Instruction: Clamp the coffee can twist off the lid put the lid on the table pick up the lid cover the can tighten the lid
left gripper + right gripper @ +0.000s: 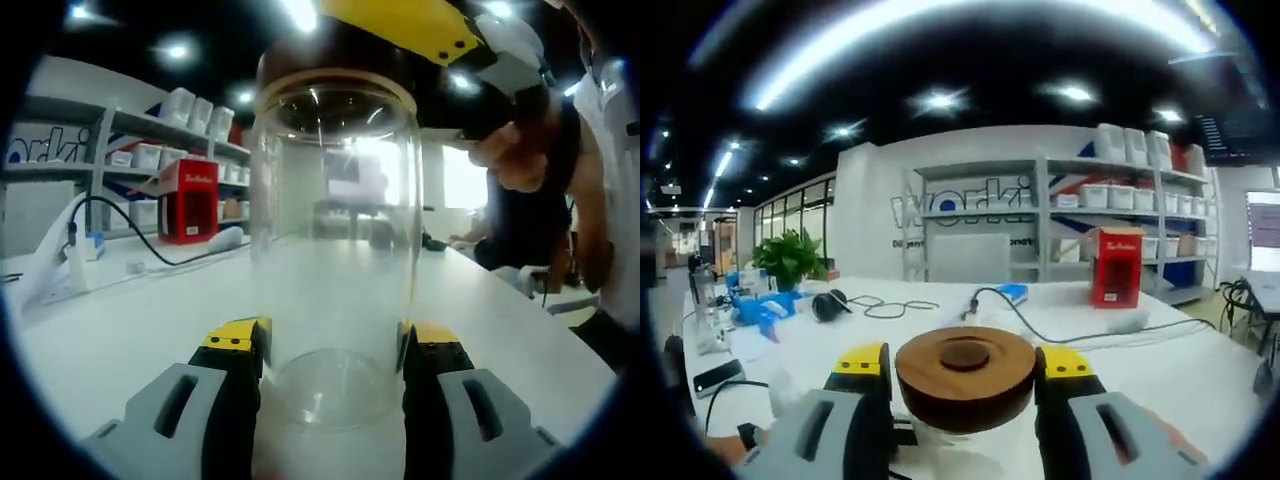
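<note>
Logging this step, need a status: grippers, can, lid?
Left gripper shut on glass can, upright on white table. Right gripper shut on wooden lid, at the can's mouth. Nothing blocking.

We find the worktop (1200, 380) bare ahead and right of the right tool (965, 375). To its left lie headphones (827, 305), a black cable (1040, 325) and blue items (758, 312); a red box (1116, 267) stands far back.

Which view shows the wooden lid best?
The right gripper view: the wooden lid sits face-on between that gripper's jaws. The left gripper view shows just a dark band at the glass can's top, blocked by the other gripper.
</note>
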The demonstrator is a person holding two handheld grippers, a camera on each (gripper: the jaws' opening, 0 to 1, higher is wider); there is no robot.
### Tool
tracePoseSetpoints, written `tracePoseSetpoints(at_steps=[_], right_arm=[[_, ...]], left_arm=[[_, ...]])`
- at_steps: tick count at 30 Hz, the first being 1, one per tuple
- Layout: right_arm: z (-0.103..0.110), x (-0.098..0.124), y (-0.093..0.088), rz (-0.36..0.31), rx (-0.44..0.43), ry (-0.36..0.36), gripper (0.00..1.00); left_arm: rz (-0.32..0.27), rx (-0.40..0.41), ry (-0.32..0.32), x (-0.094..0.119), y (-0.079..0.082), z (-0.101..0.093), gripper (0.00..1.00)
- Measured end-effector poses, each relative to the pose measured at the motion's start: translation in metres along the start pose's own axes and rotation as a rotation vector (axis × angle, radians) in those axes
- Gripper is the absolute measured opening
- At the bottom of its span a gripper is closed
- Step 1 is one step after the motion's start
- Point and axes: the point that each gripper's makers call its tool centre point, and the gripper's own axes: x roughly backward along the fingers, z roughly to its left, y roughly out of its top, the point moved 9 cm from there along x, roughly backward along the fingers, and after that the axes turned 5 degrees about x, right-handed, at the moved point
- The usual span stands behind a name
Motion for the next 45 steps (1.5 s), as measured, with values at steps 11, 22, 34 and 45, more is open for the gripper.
tracePoseSetpoints(at_steps=[11,22,34,45], right_arm=[[0.007,-0.001,-0.003,-0.035,0.006,-0.101,0.52],[0.011,-0.004,-0.005,-0.030,0.015,-0.135,0.54],[0.014,-0.006,-0.005,-0.021,0.037,-0.168,0.54],[0.011,-0.007,-0.006,-0.034,0.036,-0.134,0.54]], left_arm=[[0.000,0.000,-0.001,0.000,0.000,0.000,0.47],[0.001,0.000,0.000,0.000,0.000,-0.001,0.47],[0.001,0.000,-0.001,0.000,0.000,-0.002,0.47],[0.002,-0.002,0.000,0.000,0.001,-0.002,0.47]])
